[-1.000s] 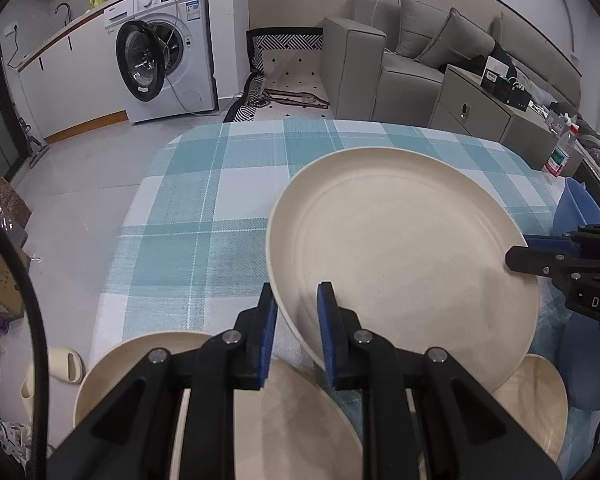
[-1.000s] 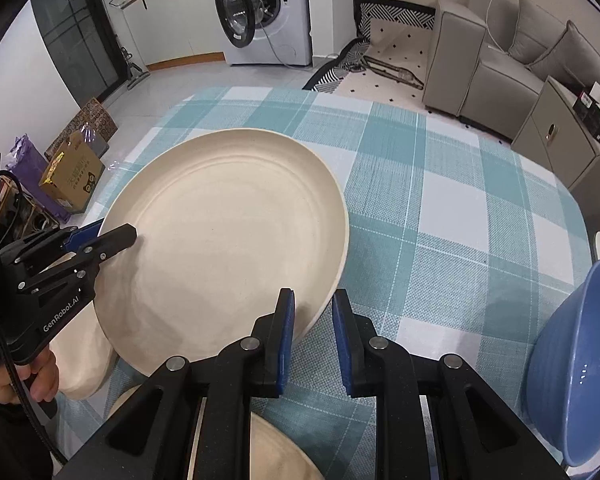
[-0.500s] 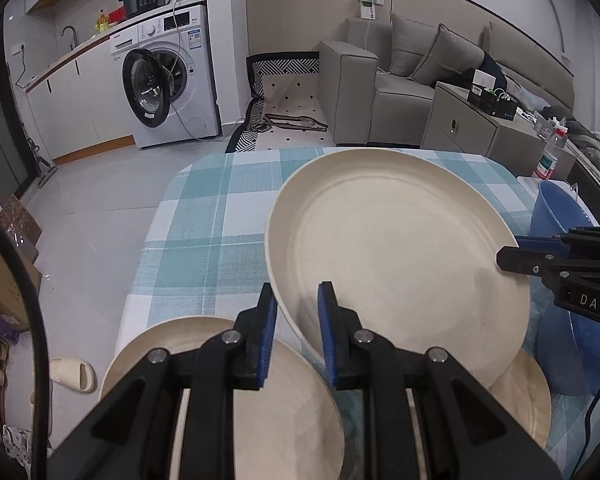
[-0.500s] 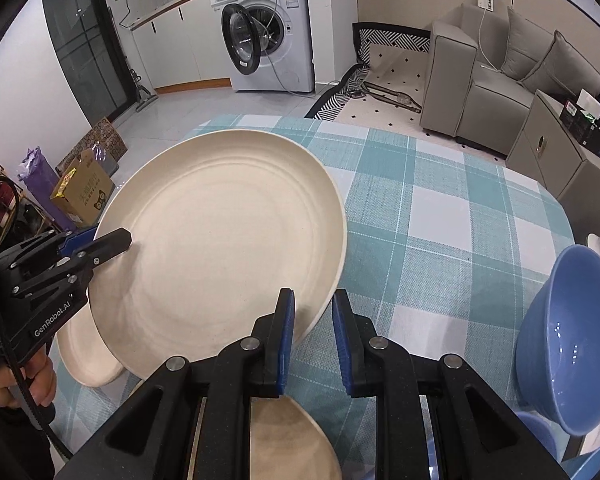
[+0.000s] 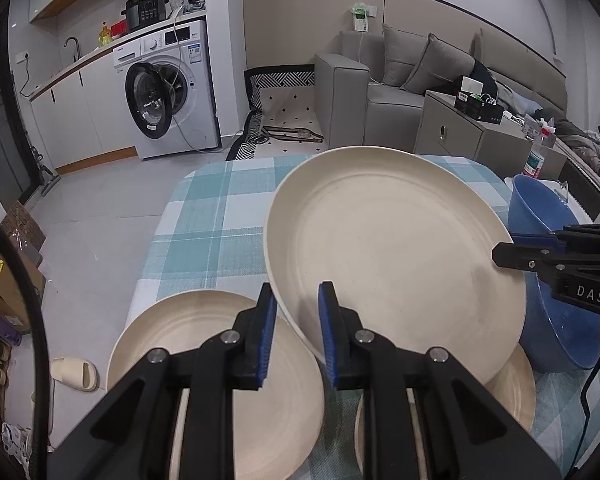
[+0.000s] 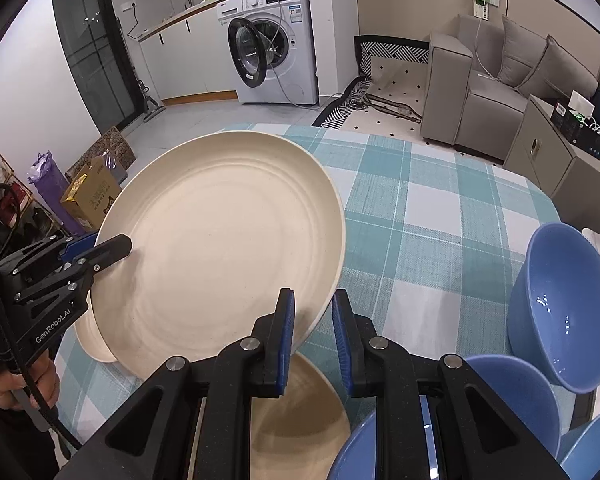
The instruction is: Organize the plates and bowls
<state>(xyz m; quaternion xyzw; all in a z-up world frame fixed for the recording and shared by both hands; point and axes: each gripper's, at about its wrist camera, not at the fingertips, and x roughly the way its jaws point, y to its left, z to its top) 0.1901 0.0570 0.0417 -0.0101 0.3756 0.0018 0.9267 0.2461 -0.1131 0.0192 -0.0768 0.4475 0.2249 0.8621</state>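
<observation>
Large round cream plate (image 5: 396, 248) is up off the checked teal tablecloth (image 5: 204, 232), tilted. My left gripper (image 5: 296, 316) is clamped on its near-left rim, my right gripper (image 6: 312, 320) clamped on its near-right rim. Blue bowls (image 6: 564, 304) sit right.

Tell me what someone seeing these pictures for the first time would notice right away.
The big cream plate stands out first: it is held tilted above the checked tablecloth, gripped at opposite rims by the left gripper and the right gripper, jaws shut on it. Below it, more cream plates lie on the table. At the right edge sit blue bowls.
</observation>
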